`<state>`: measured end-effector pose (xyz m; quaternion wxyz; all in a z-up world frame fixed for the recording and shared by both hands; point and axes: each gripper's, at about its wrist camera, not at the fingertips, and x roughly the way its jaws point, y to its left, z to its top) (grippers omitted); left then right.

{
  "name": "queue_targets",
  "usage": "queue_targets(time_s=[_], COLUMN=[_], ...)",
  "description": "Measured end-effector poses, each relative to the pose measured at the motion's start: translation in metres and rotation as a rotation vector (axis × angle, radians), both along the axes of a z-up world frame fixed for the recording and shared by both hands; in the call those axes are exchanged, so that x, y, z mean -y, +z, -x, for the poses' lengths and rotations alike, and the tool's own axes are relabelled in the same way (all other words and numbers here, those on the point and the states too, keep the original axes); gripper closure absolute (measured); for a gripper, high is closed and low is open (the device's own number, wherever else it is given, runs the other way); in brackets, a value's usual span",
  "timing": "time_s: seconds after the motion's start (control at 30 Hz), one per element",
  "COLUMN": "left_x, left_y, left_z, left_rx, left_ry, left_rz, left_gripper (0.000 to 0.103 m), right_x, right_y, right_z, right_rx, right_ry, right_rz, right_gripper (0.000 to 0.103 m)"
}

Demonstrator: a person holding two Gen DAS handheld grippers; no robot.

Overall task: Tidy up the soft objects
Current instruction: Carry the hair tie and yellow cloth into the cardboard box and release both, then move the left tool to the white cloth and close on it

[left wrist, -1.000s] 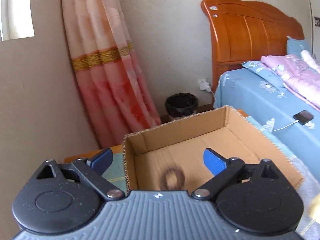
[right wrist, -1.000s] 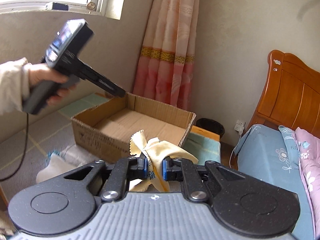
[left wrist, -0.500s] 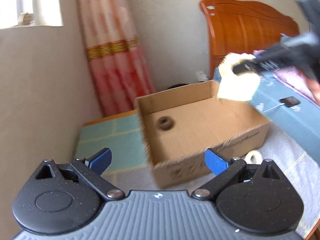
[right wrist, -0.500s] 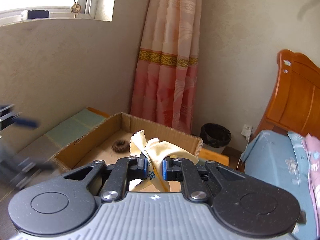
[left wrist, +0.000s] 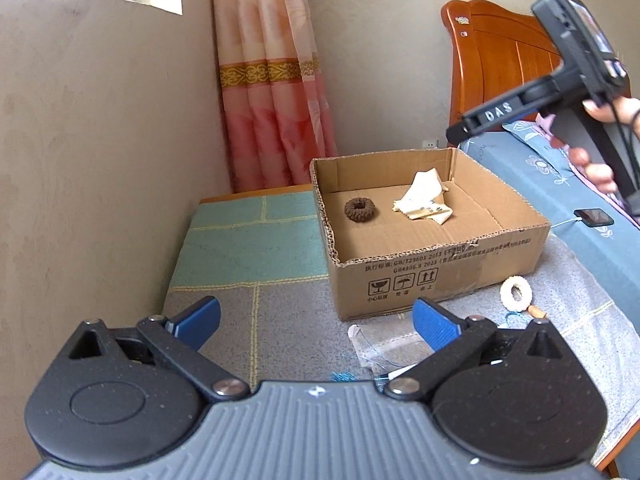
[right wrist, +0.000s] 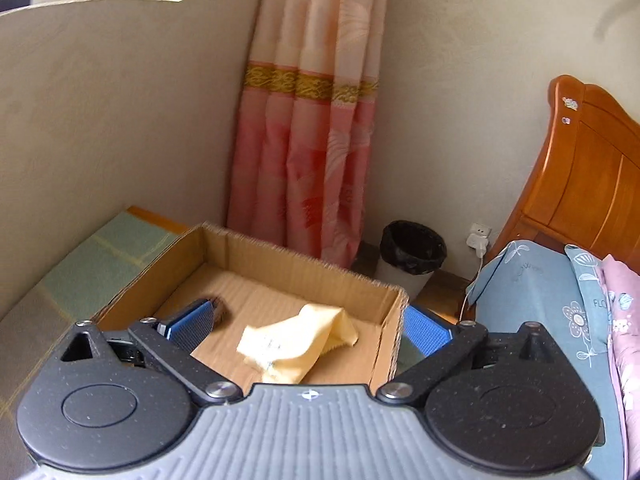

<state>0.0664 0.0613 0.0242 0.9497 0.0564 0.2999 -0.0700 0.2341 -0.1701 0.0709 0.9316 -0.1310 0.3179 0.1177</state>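
An open cardboard box (left wrist: pixel 440 268) stands on a grey and green mat. Inside it lie a brown scrunchie (left wrist: pixel 359 210) and a crumpled yellow cloth (left wrist: pixel 424 205). The cloth also shows in the right wrist view (right wrist: pixel 296 340), lying on the box floor under my right gripper (right wrist: pixel 306 328), which is open and empty above the box (right wrist: pixel 304 276). My left gripper (left wrist: pixel 316 322) is open and empty, back from the box's near left corner. A white scrunchie (left wrist: pixel 516 293) lies on the mat in front of the box, with a pale cloth piece (left wrist: pixel 380 346) beside it.
A pink curtain (left wrist: pixel 276 92) hangs behind the box, a wall runs along the left. A bed with blue sheet (left wrist: pixel 560 184) and wooden headboard (right wrist: pixel 592 176) stands to the right, a phone (left wrist: pixel 593 217) on it. A black bin (right wrist: pixel 412 254) stands by the wall.
My right gripper has opened and dropped the yellow cloth into the box. My left gripper has drawn back from the box and stayed open.
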Motion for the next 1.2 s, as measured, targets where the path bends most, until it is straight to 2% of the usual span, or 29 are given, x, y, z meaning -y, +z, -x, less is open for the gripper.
queue_targets(time_s=[0.2, 0.37, 0.63, 0.8, 1.2], left_x=[0.007, 0.010, 0.014, 0.015, 0.023], left_y=[-0.001, -0.003, -0.011, -0.016, -0.023], left_z=[0.008, 0.014, 0.023, 0.027, 0.031], left_rx=[0.000, -0.005, -0.017, -0.031, -0.054], left_ry=[-0.015, -0.022, -0.043, -0.062, -0.087], left_rz=[-0.001, -0.006, -0.013, 0.004, 0.006], left_gripper=[0.001, 0.001, 0.001, 0.001, 0.001], right_x=[0.003, 0.009, 0.023, 0.020, 0.008], right_y=[-0.006, -0.018, -0.055, -0.076, -0.106], right_z=[0.025, 0.047, 0.101, 0.129, 0.146], right_rx=[-0.040, -0.108, -0.202, -0.213, -0.282], right_ry=[-0.020, -0.091, -0.153, -0.162, -0.178], right_rz=[0.004, -0.021, -0.085, -0.097, -0.079], right_gripper=[0.000, 0.000, 0.000, 0.000, 0.000])
